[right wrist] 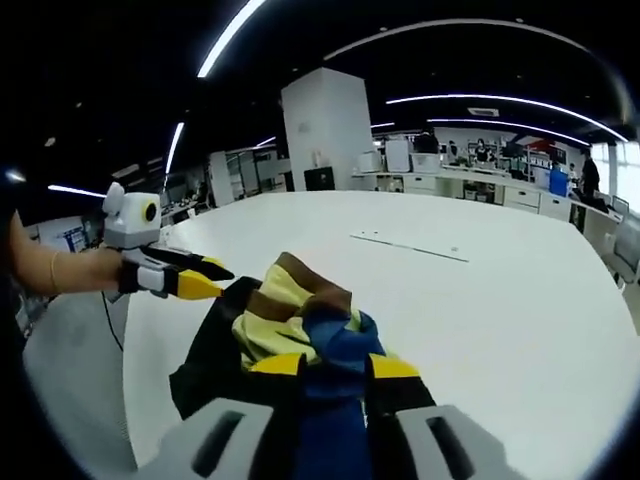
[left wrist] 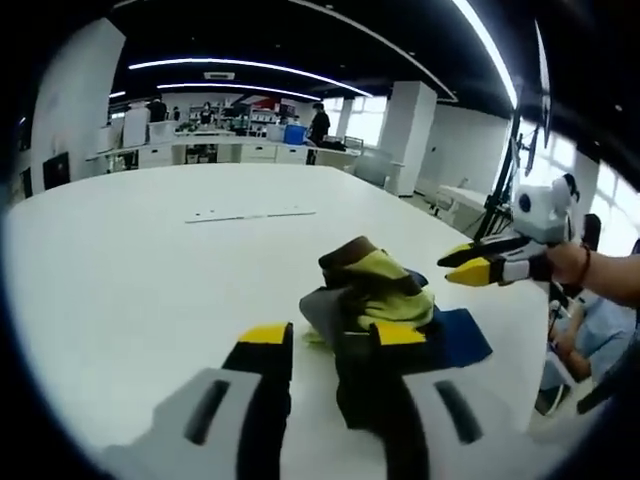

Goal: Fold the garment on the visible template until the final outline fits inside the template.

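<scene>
In the left gripper view, the left gripper (left wrist: 332, 340) rose from the bottom of the frame with its yellow-tipped jaws apart, dark cloth of the garment (left wrist: 372, 300) lying between them; whether they pinched it could not be told. The crumpled garment, striped brown, yellow-green and blue, sat at lower centre on the white table (left wrist: 130, 260). At the right edge, the right gripper (left wrist: 468, 264), held in a person's hand (left wrist: 570, 264), had its jaws slightly parted, just right of the cloth. In the right gripper view, the right gripper (right wrist: 333, 366) was clamped on a blue fold of the garment (right wrist: 285, 310). The left gripper (right wrist: 215, 278) entered from the left, tips touching the cloth's dark edge
</scene>
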### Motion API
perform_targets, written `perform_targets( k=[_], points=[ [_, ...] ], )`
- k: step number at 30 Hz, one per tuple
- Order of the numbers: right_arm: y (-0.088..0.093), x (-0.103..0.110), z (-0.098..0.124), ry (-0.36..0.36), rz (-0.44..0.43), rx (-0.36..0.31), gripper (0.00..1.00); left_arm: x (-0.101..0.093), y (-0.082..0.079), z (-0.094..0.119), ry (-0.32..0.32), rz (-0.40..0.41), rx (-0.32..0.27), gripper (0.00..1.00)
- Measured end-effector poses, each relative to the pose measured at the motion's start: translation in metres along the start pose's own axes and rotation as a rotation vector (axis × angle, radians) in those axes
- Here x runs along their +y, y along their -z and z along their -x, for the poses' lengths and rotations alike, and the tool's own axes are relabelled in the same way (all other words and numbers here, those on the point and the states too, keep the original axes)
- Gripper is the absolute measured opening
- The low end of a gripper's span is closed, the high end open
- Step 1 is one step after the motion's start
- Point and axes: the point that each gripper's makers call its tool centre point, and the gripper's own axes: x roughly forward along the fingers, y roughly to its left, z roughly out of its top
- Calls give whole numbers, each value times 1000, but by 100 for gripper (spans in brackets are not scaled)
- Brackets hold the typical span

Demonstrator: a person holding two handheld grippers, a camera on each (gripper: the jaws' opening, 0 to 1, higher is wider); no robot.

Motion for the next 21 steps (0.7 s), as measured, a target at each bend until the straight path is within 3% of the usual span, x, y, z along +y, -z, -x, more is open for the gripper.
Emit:
perform_targets(
  k=[5, 9, 14, 18, 21],
  points=[
    [6, 2, -13, -17, 9, 25, 13, 4, 7, -5, -14, -8, 17, 21],
    [13, 3, -19, -31, 19, 47, 11, 0, 15, -8, 12, 37, 33, 17],
    [22, 2, -23, -17, 38, 76, 1, -3, 23, -12, 20, 75, 55, 1],
    [20, 2, -24, -11, 45, 69, 0, -1, 27, -12, 15, 90, 71, 0],
    [15, 1, -23, -4, 54, 54, 0, 1, 22, -7, 7, 104, 54, 0]
  ],
)
